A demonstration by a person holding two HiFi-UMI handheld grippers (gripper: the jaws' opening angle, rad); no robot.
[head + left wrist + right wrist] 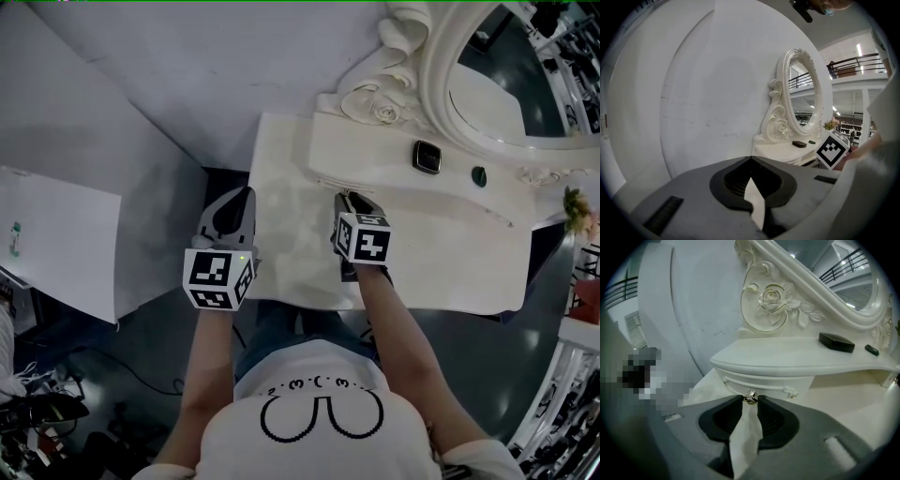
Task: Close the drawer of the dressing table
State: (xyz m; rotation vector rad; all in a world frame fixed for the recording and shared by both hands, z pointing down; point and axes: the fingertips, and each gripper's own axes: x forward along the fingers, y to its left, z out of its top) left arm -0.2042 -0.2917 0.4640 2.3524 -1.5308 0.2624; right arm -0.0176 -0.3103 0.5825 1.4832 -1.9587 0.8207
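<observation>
Head view, centre: your right gripper (352, 202) at the cream carved dressing table (450, 253). Left gripper view: left gripper (751, 160) pressed together, empty. Right gripper view, lower centre: jaws pinch the metal knob (750, 398) of the white drawer (759, 383) (push straight in).

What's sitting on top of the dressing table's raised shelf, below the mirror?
A dark rectangular box and a small dark oval item lie on the shelf, apart. The carved mirror frame covers the shelf's back; nothing behind it shows.

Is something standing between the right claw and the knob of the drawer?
Nothing visible does. The knob sits between the tips of the right claw, on the front of the drawer.
</observation>
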